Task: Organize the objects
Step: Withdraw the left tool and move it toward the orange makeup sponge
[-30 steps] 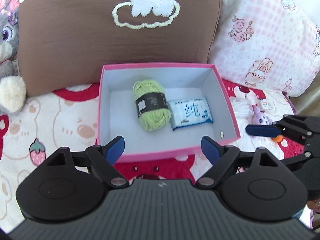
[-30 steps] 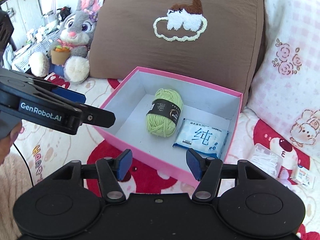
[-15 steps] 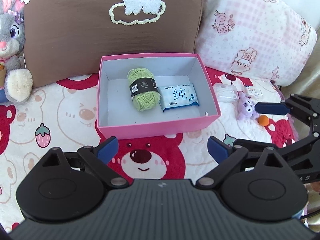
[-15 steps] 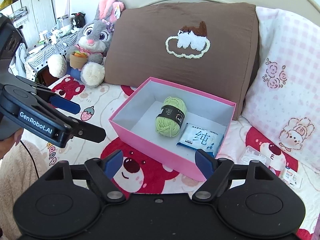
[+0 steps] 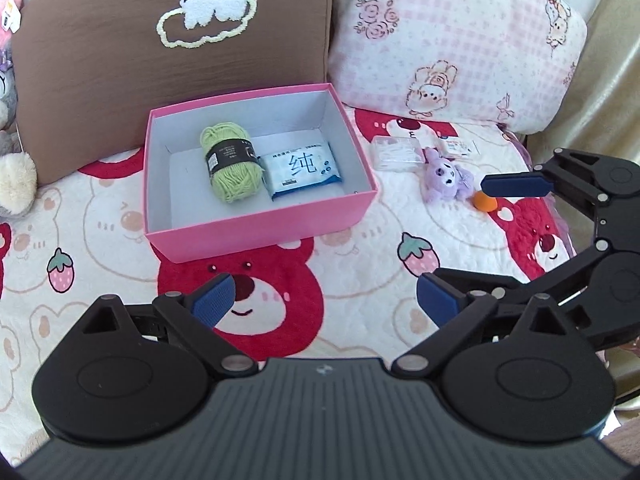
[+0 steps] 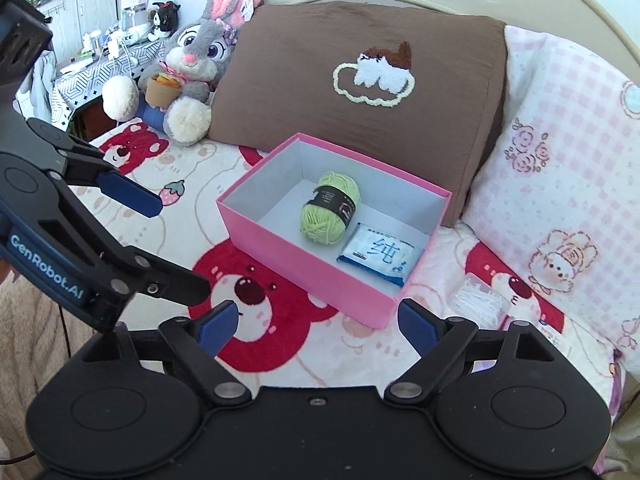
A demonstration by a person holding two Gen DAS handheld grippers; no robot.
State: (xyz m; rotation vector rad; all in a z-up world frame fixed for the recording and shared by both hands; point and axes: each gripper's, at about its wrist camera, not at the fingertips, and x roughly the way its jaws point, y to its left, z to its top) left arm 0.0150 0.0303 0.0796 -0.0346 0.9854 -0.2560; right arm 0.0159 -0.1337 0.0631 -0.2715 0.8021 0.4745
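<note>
Both sets of fingers spread wide, nothing between them; jaws on each have just been opening. Left gripper (image 5: 324, 300) hangs over the red bear print on the blanket (image 5: 100, 240), short of the box. Right gripper (image 6: 316, 326) likewise, near the box's front corner.

L to R, left wrist view:
- Brown pillow (image 5: 120, 72) w/ fluffy cloud patch, propped behind the box; probably just bedding.
- Pink box (image 5: 260, 228), open top, white inside, sits on blanket in front of pillow. Looks like the collecting bin.
- Inside: green yarn ball (image 5: 230, 168) w/ black band, lying on its side, touching or just beside a blue-white wipes pack (image 5: 302, 170), flat, face up. Side by side prob. to save floor space.
- Outside, right of box: clear plastic case (image 5: 396, 152), small white packet (image 5: 458, 146), purple plush toy (image 5: 446, 180), small orange ball (image 5: 485, 202). Still loose, so sorting looks partly done.
- Pink check pillow (image 5: 452, 40) behind them.

Right grip. hangs near toy and ball; likely next picks.

Writing: wipes pack shows large "纯"; left gripper's side reads "GenRobot.AI" (right wrist view). Yarn band print too small.
</note>
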